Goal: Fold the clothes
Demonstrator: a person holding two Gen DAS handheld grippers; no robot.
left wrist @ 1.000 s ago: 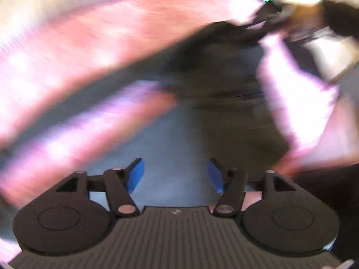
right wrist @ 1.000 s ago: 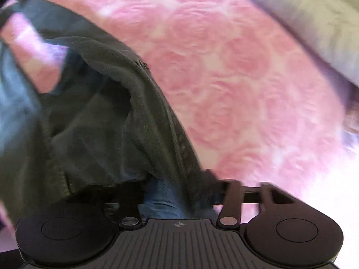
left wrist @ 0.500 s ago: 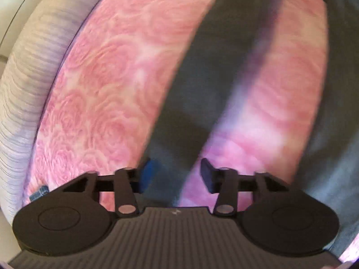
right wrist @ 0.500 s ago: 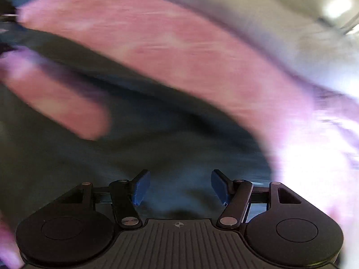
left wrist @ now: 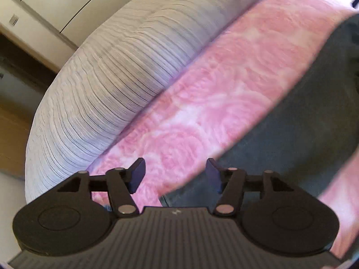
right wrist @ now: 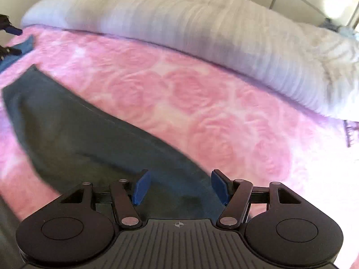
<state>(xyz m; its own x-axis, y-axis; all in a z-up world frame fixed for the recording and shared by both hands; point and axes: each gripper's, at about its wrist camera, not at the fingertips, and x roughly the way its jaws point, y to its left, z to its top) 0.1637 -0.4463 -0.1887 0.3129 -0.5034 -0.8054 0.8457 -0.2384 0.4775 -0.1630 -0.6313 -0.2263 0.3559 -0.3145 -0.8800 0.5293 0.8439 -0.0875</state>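
Note:
A dark grey-green garment (left wrist: 298,134) lies spread on a pink rose-patterned blanket (left wrist: 202,116). In the left wrist view my left gripper (left wrist: 175,174) is open, hovering over the garment's near edge where it meets the blanket, with nothing between its blue pads. In the right wrist view the same garment (right wrist: 85,134) runs as a long dark strip from the left toward the camera. My right gripper (right wrist: 179,186) is open just above the garment's near end, holding nothing. The garment's far parts are cut off by the frame edges.
A large white ribbed pillow or duvet (left wrist: 107,71) lies along the far side of the blanket (right wrist: 213,94), seen as the pale bulk (right wrist: 179,22) in the right wrist view. A blue cloth (right wrist: 20,49) and another gripper's tip show at the far left. Cabinet fronts (left wrist: 56,4) stand behind.
The right gripper, shut on the garment a second ago, has let go and stands open. Both cameras swung up toward the pillow, and the garment now lies flat on the blanket.

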